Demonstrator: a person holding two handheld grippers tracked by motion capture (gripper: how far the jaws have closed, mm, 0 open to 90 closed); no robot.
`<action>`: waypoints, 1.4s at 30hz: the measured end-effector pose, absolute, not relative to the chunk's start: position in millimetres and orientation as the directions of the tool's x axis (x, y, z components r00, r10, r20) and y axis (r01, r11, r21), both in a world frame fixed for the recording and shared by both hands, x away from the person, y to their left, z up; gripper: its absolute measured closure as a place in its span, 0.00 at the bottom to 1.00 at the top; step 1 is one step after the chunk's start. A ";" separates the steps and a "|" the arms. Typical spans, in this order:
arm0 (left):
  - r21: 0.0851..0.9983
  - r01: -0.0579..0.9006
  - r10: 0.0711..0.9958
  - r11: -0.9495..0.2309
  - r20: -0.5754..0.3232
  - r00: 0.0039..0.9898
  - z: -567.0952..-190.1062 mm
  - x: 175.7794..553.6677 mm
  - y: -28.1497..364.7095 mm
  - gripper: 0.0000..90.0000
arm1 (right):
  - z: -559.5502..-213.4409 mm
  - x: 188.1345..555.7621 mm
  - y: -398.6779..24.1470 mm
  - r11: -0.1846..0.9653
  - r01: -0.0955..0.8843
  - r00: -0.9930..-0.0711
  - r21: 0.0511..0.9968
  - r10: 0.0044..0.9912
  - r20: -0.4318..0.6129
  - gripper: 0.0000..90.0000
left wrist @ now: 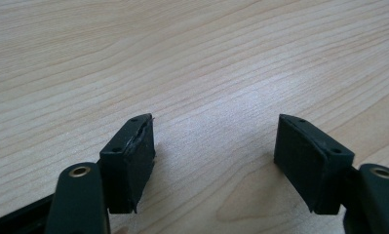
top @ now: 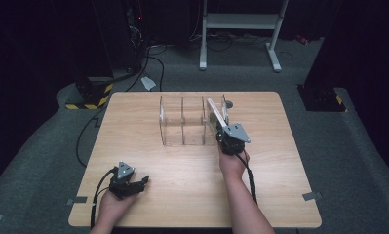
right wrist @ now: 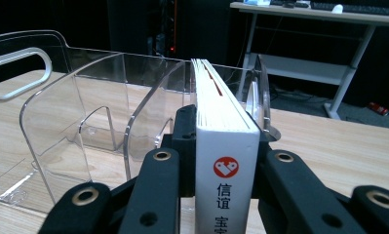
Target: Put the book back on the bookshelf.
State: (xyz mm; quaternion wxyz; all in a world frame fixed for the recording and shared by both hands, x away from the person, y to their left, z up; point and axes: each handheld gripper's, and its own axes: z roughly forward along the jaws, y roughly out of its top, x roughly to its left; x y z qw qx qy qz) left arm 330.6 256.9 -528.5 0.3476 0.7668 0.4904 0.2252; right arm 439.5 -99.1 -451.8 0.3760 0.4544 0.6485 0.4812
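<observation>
Down at the near left, the left gripper (top: 142, 184) rests on the wooden table (top: 133, 122), jaws spread and empty. Rightward, the right gripper (right wrist: 226, 146) clamps a white book (right wrist: 224, 141) at the clear divided organizer's (top: 182, 122) rightmost slot.

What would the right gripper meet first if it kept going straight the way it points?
Likely the clear organizer. The right gripper, shut on a white book, points along the book into the organizer's rightmost slot, so the book's far edge would probably touch the slot's floor or back wall first; depth is unclear.
</observation>
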 end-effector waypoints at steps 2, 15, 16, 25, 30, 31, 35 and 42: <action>0.754 0.596 0.908 -0.278 0.004 0.418 -528.5 330.6 257.0 0.35 | -452.4 439.7 -98.8 0.127 0.227 -0.301 0.966 0.952 -0.054 0.84; 0.755 0.593 0.906 -0.280 0.003 0.423 -528.6 330.0 257.5 0.35 | -466.4 430.9 -100.8 0.116 0.253 -0.283 0.960 0.958 -0.042 0.83; 0.756 0.592 0.906 -0.279 0.003 0.423 -528.7 330.0 257.5 0.35 | -467.2 429.6 -100.4 0.122 0.258 -0.282 0.958 0.958 -0.046 0.83; 0.756 0.592 0.906 -0.280 0.005 0.423 -528.7 330.0 257.4 0.35 | -470.7 425.1 -101.6 0.114 0.297 -0.273 0.948 0.962 -0.031 0.83; 0.756 0.592 0.906 -0.280 0.005 0.422 -528.7 330.0 257.4 0.35 | -471.6 425.9 -101.9 0.121 0.322 -0.274 0.939 0.961 -0.030 0.82; 0.756 0.592 0.907 -0.280 0.005 0.422 -528.7 330.0 257.4 0.35 | -471.7 425.7 -101.9 0.120 0.326 -0.271 0.938 0.962 -0.029 0.82; 0.756 0.594 0.908 -0.276 0.003 0.419 -528.7 330.1 257.1 0.35 | -472.0 424.5 -102.4 0.116 0.335 -0.269 0.935 0.963 -0.023 0.82; 0.754 0.594 0.907 -0.279 0.005 0.421 -528.6 330.1 257.3 0.35 | -471.0 424.2 -101.8 0.117 0.341 -0.272 0.933 0.962 -0.021 0.79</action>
